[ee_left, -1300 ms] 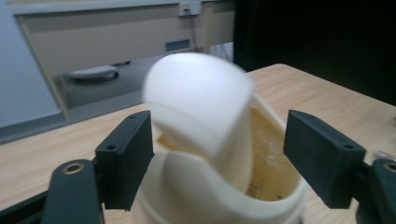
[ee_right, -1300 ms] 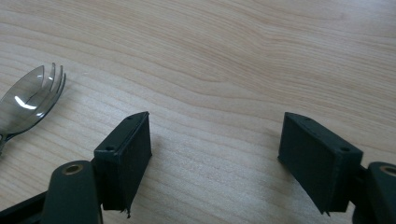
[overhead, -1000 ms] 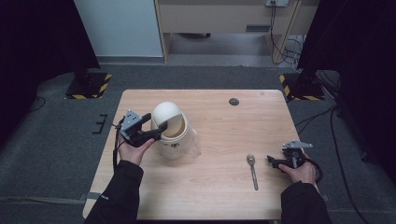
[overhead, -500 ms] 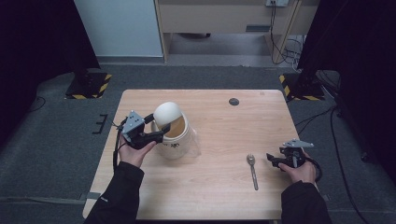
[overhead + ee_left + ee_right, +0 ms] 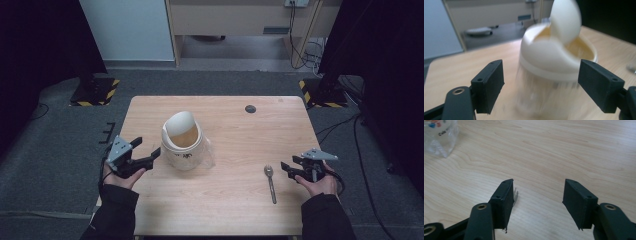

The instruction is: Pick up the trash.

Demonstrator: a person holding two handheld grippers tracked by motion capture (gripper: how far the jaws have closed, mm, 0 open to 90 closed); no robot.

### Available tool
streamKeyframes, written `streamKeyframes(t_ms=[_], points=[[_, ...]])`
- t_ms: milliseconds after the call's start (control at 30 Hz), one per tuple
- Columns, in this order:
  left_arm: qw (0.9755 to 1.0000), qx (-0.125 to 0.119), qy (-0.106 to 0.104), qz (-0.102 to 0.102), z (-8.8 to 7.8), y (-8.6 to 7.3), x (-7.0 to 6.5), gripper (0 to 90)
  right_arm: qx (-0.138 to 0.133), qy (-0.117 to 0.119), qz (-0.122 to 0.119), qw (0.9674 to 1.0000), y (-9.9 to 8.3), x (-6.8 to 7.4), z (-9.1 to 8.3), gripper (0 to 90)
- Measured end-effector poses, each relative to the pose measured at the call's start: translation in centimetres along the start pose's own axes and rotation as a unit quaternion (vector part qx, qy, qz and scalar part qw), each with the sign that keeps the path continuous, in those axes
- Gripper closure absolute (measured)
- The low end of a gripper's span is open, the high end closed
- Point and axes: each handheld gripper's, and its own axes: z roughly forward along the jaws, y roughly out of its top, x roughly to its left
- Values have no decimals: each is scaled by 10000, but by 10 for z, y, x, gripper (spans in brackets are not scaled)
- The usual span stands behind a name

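my left gripper (image 5: pixel 150 156) sits at about 9 o'clock on the table (image 5: pixel 225 210), its jaws standing wide with nothing between the pads. they point toward 3 o'clock at the small bin (image 5: pixel 183 142), which is just beside the jaw tips but apart from them. in the left gripper view the bin (image 5: pixel 554 62) is blurred and sits beyond the two black pads, framed by the gap between them, not inside it. its cream swing lid (image 5: pixel 565 20) is tipped up on edge, so the inside of the top ring shows. from the high view the swing lid (image 5: pixel 179 122) leans toward 10 o'clock over the opening, and the bin's clear lower body rests on the wood just left of the table's centre.

my right gripper (image 5: pixel 290 169) is at about 4 o'clock on the table, jaws pointing toward 9 o'clock. they are partly open and have just been closing, with bare wood between the pads in the right gripper view (image 5: pixel 537 195). the spoon (image 5: pixel 270 182) lies flat just beside the jaw tips, at their 9 o'clock side, bowl toward 12 o'clock and handle toward 6. i cannot tell whether a jaw touches it. in the right gripper view a thin silvery edge shows just past my left-hand pad (image 5: pixel 503 200); it is too small to name surely.

a dark round disc (image 5: pixel 250 108) lies near the table's far edge at about 1 o'clock, well apart from both tools.
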Motion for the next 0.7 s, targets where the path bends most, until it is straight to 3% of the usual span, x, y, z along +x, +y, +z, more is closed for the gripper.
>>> streamKeyframes(t_ms=[133, 167, 200, 233, 267, 300, 333, 433, 700], points=[[9987, 447, 233, -106, -5, -29, 6, 196, 144, 80, -6, 9999, -1, 11, 2, 443], [9987, 447, 233, -106, -5, -29, 6, 196, 187, 112, -44, 9998, -2, 14, 4, 445], [9968, 715, 366, 16, -1, -38, 9, 196, 219, 137, -51, 9997, -3, 17, 5, 455], [9968, 715, 366, 16, -1, -38, 9, 195, 238, 172, -52, 9996, -4, 19, 7, 458], [9951, 892, 418, 8, 4, -45, 14, 195, 285, 209, -57, 9994, -5, 22, 10, 460], [9951, 892, 418, 8, 4, -45, 14, 195, 347, 243, -60, 9991, -6, 24, 12, 460], [9942, 974, 422, -154, 9, -50, 18, 195, 404, 256, -69, 9988, -7, 26, 14, 460], [9932, 1023, 449, -318, 13, -54, 24, 195, 658, 286, -101, 9974, -10, 32, 22, 470], [9930, 1033, 468, -343, 14, -54, 25, 195, 1155, 172, -253, 9928, -18, 41, 36, 491]])
